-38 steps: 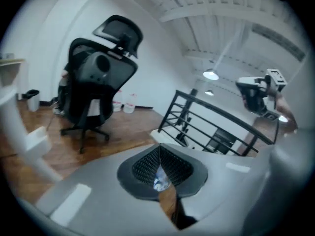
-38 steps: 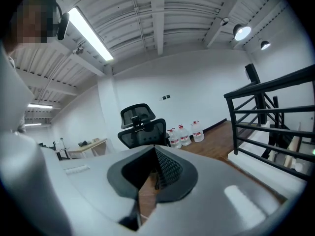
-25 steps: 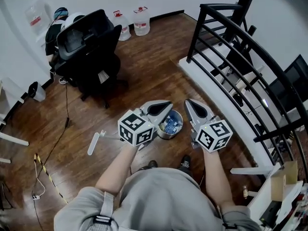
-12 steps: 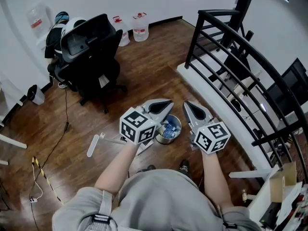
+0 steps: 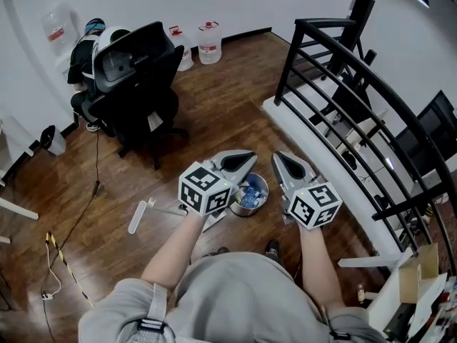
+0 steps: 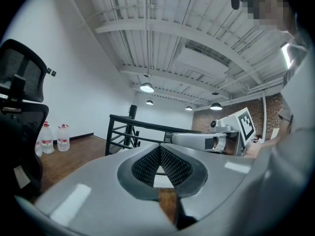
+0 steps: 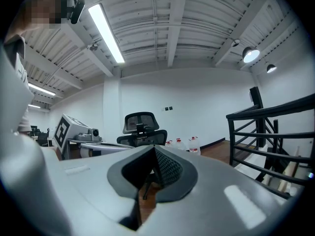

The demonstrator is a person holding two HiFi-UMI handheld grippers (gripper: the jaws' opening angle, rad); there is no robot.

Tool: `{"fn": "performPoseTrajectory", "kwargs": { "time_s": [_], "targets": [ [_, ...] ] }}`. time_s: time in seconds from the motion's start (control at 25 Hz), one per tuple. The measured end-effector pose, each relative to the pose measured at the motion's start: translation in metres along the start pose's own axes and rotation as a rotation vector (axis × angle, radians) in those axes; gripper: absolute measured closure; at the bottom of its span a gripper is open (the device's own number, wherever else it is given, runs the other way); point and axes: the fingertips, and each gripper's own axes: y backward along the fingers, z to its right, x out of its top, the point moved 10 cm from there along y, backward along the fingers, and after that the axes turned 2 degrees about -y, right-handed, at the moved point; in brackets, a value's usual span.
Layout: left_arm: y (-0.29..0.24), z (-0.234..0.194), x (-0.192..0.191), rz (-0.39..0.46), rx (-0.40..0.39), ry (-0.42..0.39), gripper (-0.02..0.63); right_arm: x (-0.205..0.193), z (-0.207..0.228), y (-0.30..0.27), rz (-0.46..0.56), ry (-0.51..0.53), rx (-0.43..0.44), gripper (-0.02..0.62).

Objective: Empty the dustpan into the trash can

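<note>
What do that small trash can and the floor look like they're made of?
The trash can looks like bare metal, going by its silvery, shiny wall. The floor looks like glossy wood planks, maybe laminate: brown grain, board seams, soft reflections.

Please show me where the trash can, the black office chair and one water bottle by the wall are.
trash can [image 5: 248, 207]: head view, lower side wall.
office chair [image 5: 132, 63]: head view, backrest.
water bottle [image 5: 209, 38]: head view, body of the right-hand bottle.
</note>
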Motion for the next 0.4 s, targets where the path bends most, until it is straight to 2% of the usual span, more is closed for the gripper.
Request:
{"fn": "performPoseTrajectory", "kwargs": {
  "time_s": [0.4],
  "targets": [
    [0.0013,-0.0012,-0.0041,-0.003,0.000,0.011,0.600,-0.0003,-0.0003,-0.0020,0.005,0.003,0.005,0.595]
  ]
}}
